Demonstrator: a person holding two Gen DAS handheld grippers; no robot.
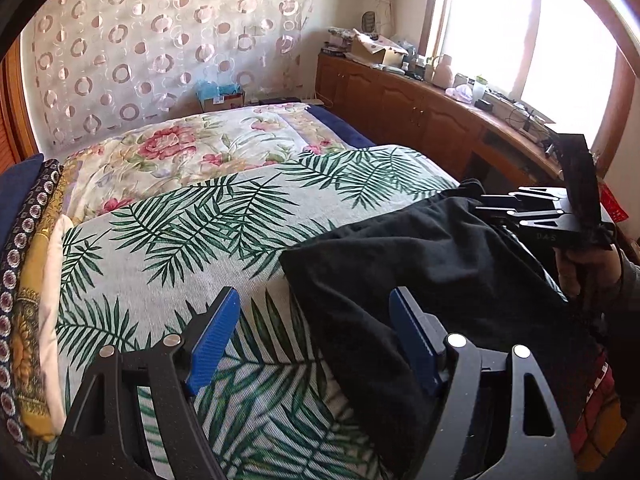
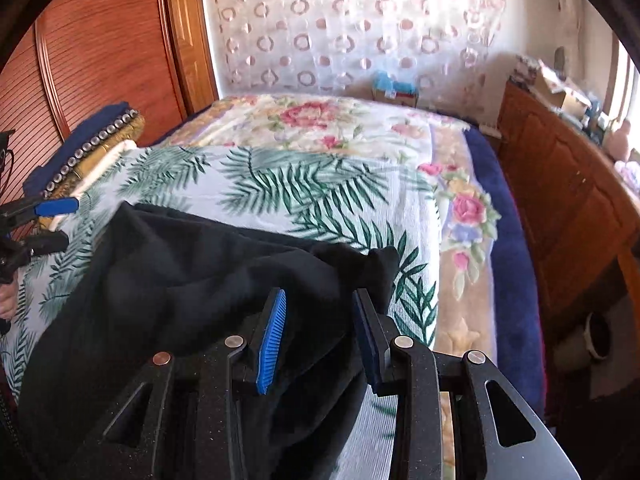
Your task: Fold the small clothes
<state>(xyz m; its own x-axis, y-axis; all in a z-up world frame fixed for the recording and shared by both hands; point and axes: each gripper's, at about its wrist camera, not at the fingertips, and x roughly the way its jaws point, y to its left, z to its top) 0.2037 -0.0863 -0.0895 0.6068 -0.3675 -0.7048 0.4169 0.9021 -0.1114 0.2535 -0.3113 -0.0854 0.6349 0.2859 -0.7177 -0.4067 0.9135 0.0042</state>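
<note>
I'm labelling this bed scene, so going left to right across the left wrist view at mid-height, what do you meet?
Stack of folded cloths → palm-leaf cover → black garment → right gripper, seen from the side.

Pretty lived-in bedroom here. The bed [image 1: 224, 148] wears a floral quilt with a palm-leaf cover [image 1: 168, 240] laid over the near end. Sheer curtain [image 1: 160, 40] with pink rings hangs across the far wall. Low wooden cabinets [image 1: 400, 108] run under a bright window [image 1: 520, 32], the top cluttered with boxes and bottles. Reddish wooden wardrobe door [image 2: 100, 40] on the other side, folded fabrics [image 2: 88, 140] stacked near it.
</note>
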